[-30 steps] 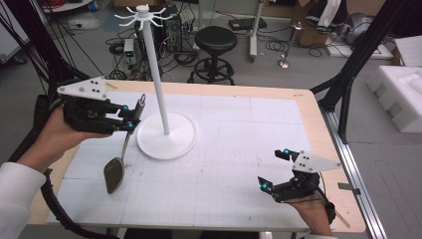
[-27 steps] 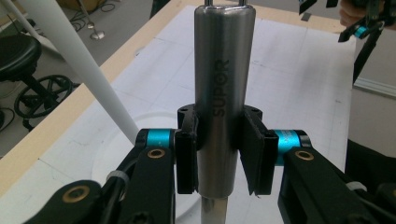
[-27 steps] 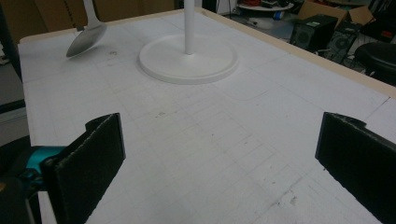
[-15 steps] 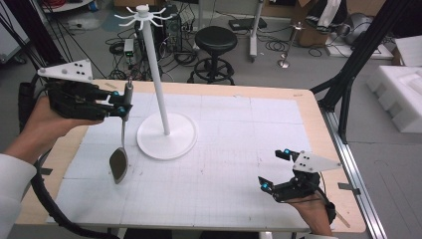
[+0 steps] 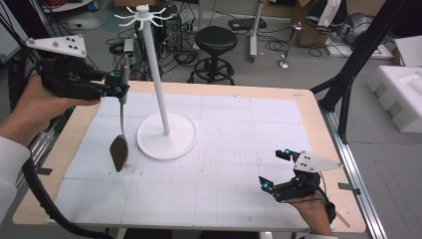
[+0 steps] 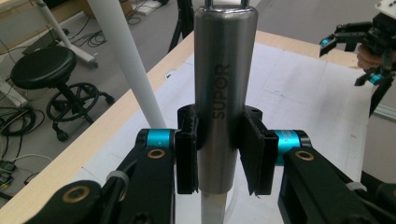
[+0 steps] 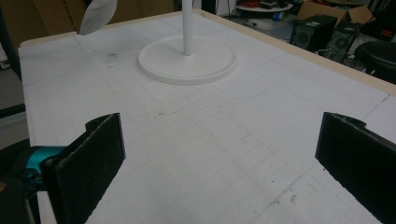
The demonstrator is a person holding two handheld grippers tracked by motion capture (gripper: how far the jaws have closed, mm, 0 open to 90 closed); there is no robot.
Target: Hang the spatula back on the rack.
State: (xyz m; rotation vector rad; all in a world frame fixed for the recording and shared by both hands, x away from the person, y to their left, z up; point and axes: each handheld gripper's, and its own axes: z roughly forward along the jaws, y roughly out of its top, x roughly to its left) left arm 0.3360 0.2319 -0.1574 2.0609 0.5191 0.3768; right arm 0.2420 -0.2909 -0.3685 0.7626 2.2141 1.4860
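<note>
left gripper (image 5: 121,85) clamped on steel spatula (image 5: 120,149) handle, hanging beside white rack (image 5: 166,134); right gripper (image 5: 278,169) spread wide, empty, over table (image 5: 239,164).

Left gripper (image 5: 121,84): my left hand (image 5: 37,102) holds it raised left of the white stand (image 5: 155,74), jaws clamped on a steel handle (image 6: 225,79) | Right gripper (image 5: 276,169): low, well apart from the stand, my right hand (image 5: 311,214) behind it, jaws spread wide, nothing between.
</note>
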